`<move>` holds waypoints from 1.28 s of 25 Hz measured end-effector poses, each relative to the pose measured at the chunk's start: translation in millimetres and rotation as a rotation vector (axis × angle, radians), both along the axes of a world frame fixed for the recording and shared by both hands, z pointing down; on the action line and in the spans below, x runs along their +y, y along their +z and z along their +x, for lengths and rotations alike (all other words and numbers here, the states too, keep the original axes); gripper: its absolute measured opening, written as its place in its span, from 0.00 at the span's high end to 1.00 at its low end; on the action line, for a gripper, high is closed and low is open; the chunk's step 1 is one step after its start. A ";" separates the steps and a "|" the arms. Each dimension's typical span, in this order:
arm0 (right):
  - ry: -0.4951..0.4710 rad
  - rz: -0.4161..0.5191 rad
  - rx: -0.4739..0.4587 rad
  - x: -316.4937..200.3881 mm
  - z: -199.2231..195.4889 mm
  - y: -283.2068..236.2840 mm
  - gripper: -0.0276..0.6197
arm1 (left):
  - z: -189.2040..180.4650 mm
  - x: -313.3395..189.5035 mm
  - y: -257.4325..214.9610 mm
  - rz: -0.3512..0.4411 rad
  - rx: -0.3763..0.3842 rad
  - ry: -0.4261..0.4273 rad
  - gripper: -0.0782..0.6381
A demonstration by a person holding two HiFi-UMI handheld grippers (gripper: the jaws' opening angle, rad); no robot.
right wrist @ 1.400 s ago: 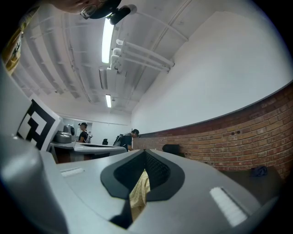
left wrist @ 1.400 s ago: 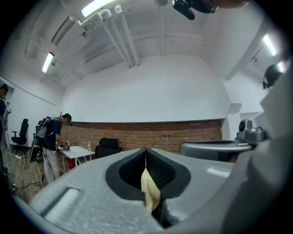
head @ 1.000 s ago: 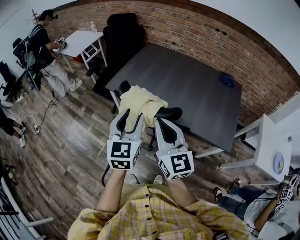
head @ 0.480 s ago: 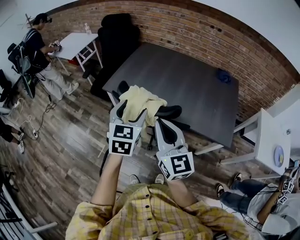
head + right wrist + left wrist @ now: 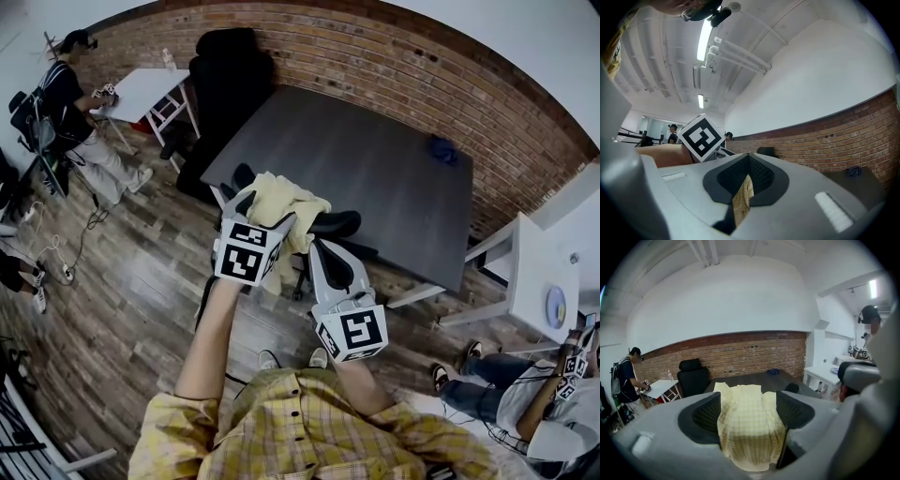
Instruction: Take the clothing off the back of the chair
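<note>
The left gripper's (image 5: 748, 401) jaws had just been opening, spread wide around the yellow clothing (image 5: 746, 427) on the chair (image 5: 339, 225) — the right gripper (image 5: 747, 163) stayed out of that, clenched, apparently pinching a fold.

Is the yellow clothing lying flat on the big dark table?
No, the yellow clothing is draped over the black chair, which stands in front of the dark table.

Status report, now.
Left gripper jaws just been opening, yellow garment between them, ungripped. Right gripper shut on it. It drapes over chair. No obstruction seen.
</note>
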State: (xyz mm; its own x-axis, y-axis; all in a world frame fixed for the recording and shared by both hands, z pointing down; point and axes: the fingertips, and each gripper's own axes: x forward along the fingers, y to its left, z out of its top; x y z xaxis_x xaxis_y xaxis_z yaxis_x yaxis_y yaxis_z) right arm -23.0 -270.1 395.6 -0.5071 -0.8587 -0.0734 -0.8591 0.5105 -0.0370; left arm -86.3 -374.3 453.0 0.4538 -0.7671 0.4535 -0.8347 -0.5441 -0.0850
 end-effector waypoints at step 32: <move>0.009 -0.024 0.021 2.1 4.1 11.7 0.95 | 6.3 -7.9 19.0 -0.059 0.068 -0.028 0.70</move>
